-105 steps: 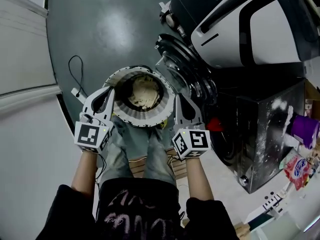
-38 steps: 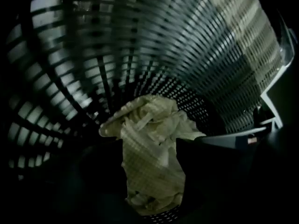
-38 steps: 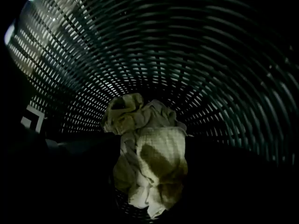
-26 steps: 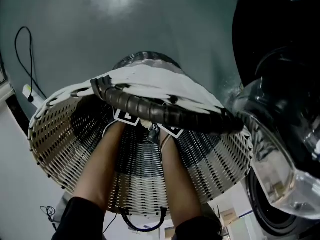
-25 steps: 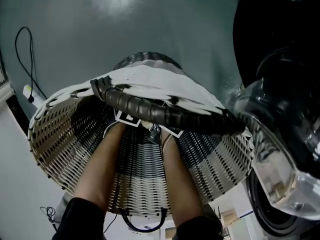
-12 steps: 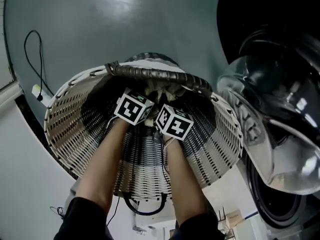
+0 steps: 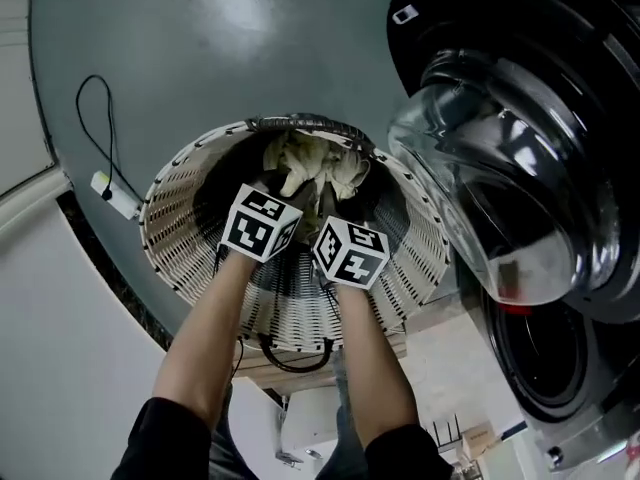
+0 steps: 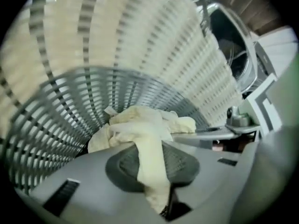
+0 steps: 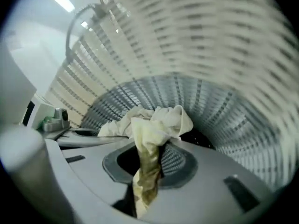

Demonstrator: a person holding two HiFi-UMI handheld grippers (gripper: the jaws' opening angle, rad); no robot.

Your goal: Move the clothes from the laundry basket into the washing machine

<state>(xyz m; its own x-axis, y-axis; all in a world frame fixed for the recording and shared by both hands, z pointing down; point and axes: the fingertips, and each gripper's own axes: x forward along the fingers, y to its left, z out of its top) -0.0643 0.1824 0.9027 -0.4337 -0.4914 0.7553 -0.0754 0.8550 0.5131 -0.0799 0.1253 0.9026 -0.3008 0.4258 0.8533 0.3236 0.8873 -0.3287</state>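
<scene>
Floor (image 7: 250,38) overhead only; gripper views reveal pinched cloth (image 8: 149,148).

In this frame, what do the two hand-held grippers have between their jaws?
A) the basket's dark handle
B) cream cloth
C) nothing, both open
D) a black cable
B: each gripper view shows the jaws, which have just been closing, pinched on cream cloth, with the left hand-held gripper and the right hand-held gripper both down in the laundry basket.
</scene>
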